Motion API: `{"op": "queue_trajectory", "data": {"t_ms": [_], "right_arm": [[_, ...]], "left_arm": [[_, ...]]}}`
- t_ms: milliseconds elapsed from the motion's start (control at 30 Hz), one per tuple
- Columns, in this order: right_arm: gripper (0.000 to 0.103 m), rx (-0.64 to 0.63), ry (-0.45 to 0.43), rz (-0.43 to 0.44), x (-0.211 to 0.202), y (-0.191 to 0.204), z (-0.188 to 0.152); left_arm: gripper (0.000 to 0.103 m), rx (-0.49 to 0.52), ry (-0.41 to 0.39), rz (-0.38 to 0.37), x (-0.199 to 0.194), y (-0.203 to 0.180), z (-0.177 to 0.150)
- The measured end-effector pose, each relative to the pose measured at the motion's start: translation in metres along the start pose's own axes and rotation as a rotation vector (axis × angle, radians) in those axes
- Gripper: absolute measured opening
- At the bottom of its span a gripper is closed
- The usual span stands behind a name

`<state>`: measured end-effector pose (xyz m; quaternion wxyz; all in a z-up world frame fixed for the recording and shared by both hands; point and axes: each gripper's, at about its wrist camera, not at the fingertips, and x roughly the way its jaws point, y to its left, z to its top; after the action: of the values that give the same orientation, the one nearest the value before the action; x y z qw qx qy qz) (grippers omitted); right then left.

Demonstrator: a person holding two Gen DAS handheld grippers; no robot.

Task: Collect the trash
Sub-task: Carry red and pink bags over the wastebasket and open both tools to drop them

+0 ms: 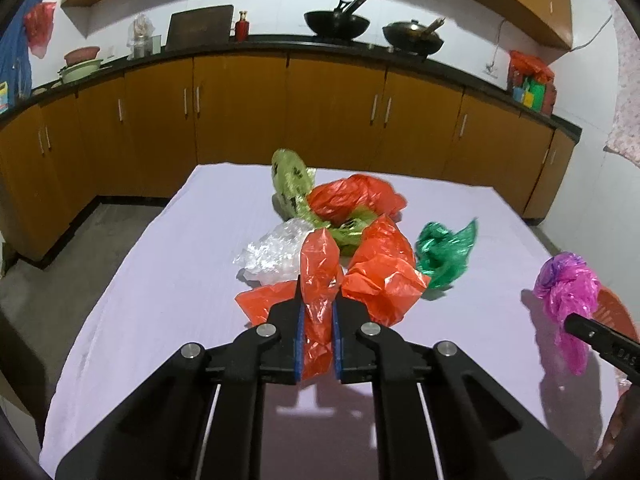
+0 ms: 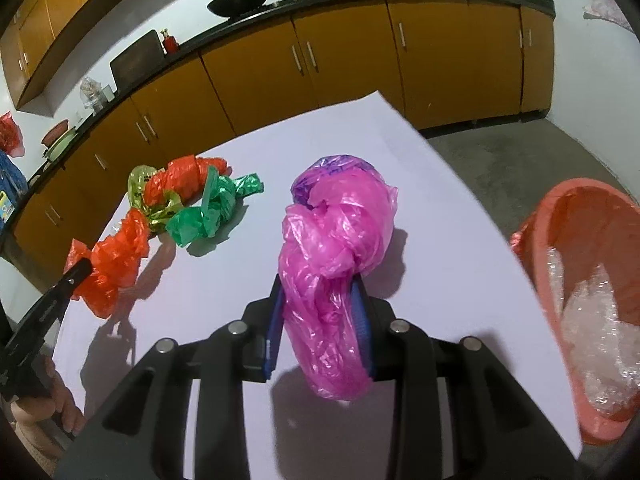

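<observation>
My left gripper [image 1: 317, 332] has its blue-padded fingers [image 1: 298, 344] clamped on a crumpled orange-red plastic bag [image 1: 318, 280], held up over the near middle of the lilac-covered bench [image 1: 160, 280]. Just left of it and a little farther off lies a crinkled clear plastic bag [image 1: 272, 252]. Behind that, towards the far edge, a yellow-green printed plastic bag [image 1: 290, 184] tangles with another orange-red bag [image 1: 352, 196], the two touching. Right of my left fingers sits a second loose orange-red bag [image 1: 384, 276], and just beside it, farther right, a crumpled dark green plastic bag [image 1: 446, 256].

Farther right, my right gripper [image 2: 322, 336] has its fingers [image 2: 272, 340] closed tight on a knotted pink plastic bag [image 2: 336, 240] with a purple patch at its top, lifted above the bench near its right edge. Off that edge, at the far right, stands a salmon-pink plastic basin [image 2: 560, 248] holding crumpled clear plastic [image 2: 600, 328].
</observation>
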<state>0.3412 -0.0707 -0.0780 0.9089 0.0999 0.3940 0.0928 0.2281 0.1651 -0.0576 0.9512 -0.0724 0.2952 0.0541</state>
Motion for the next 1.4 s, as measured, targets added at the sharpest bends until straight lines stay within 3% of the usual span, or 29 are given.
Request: {"op": "queue_trajectory", "data": {"t_ms": [733,1400], "right_arm": [[0.032,0.019,-0.169,-0.099,-0.108,-0.053,0.006],[0.032,0.092,-0.220,-0.208,-0.152,-0.120,-0.003]], "left_arm": [[0.010,0.041,-0.065,-0.178,-0.053,-0.088,0.009],[0.010,0.103,-0.065,-0.328,-0.067,-0.172,0.002]]}}
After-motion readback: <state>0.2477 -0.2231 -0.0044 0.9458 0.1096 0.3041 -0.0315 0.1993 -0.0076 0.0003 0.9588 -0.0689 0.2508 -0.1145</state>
